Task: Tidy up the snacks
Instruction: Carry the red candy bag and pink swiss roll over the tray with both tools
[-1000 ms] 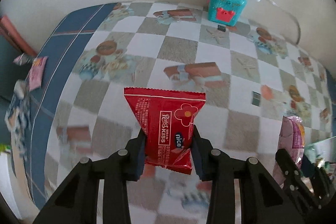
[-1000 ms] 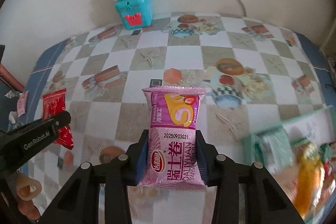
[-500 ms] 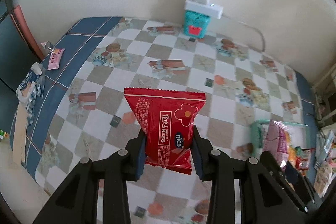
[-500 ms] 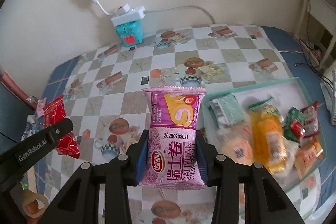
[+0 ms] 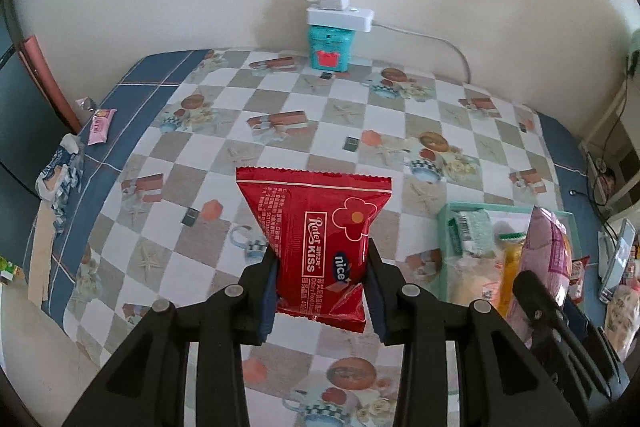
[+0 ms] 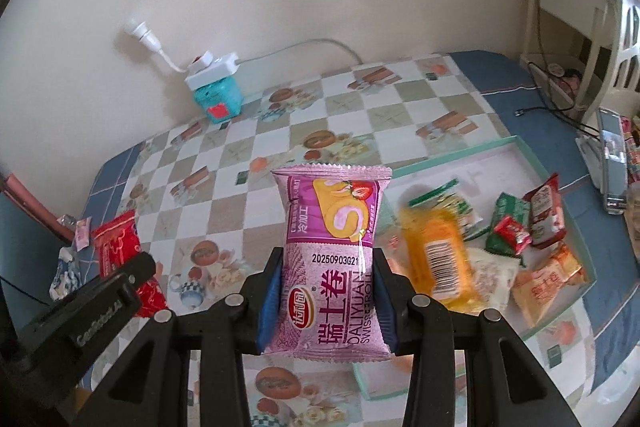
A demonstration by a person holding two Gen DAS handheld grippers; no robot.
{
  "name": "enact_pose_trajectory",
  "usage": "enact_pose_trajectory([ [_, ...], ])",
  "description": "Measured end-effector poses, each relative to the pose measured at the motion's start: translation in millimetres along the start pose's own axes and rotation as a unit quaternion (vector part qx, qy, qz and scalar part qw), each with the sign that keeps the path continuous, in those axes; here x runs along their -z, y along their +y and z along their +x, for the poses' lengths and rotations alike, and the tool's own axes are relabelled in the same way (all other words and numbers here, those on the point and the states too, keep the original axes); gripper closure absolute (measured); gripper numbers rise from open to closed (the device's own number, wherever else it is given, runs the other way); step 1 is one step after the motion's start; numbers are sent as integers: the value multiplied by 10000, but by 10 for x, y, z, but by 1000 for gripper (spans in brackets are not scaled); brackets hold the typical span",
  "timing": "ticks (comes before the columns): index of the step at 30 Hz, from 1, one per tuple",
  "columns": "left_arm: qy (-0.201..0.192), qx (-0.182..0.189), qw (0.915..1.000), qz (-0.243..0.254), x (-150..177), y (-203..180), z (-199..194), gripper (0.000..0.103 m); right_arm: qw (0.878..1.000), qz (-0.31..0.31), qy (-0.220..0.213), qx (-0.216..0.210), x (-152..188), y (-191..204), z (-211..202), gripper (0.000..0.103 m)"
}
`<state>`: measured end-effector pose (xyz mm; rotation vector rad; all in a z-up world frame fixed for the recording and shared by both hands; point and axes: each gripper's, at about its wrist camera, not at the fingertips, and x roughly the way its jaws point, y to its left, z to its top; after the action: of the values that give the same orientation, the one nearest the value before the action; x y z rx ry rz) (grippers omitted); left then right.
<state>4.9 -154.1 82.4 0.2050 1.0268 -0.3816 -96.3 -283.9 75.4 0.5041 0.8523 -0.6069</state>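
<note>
Taking the teal box (image 5: 330,47) against the wall as the mark, with a white power strip (image 5: 340,17) lying on top of it, the checkered tablecloth (image 5: 224,131) spreads forward from its foot. Far to the left of that box, on the blue border of the cloth, lies a small pink packet (image 5: 99,125), and nearer along the same edge a crumpled blue-and-white wrapper (image 5: 60,175). Well in front of the box, raised above the cloth, the left gripper (image 5: 322,291) clamps a red snack packet (image 5: 316,239) by its lower half, both blue pads pressed flat against the packet's sides and its crimped top edge standing upright. To the right of that and further from the box, the right gripper (image 6: 326,301) squeezes a pink Swiss roll packet (image 6: 330,259) in the same manner, pads tight on its sides, the packet upright and clear of the table. Furthest right from the box, near the table's front right corner, a pale green tray (image 6: 472,153) sits flat, holding an orange packet (image 6: 438,259), a small green-and-red packet (image 6: 508,229), a red sachet (image 6: 546,207) and an orange-and-white packet (image 6: 544,285), loosely heaped and partly overlapping; some are blurred.
</note>
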Motion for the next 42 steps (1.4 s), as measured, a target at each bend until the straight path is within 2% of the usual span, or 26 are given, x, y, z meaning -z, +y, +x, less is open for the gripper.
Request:
enact_pose_trajectory([
  [8,-51,203,9993,308,100,-300,-80,64,9984,475,-23,308,-37,-553,-81,60],
  [14,42,605,9965,573,190,-585,-110,64,9919,957,-144,825,-94,-1082,-189,60],
  [17,101,752,9942,765,255,-765,-122,64,9892,1171,-115,873,-95,-1281,-209,60],
  [25,377,1080,9840,1367,470,-1206,-57,63,9855,1366,-98,1006,-77,-1460,-226,59],
  [30,670,1032,9800,1564,568,-1340,127,63,9857,1345,15,1016,-52,-1467,-158,59],
  [37,1140,992,9757,1583,682,-1405,442,63,9838,1395,600,956,62,-1493,171,59],
  [42,1293,979,9747,1537,730,-1419,571,63,9823,1378,773,1005,127,-1510,284,59],
])
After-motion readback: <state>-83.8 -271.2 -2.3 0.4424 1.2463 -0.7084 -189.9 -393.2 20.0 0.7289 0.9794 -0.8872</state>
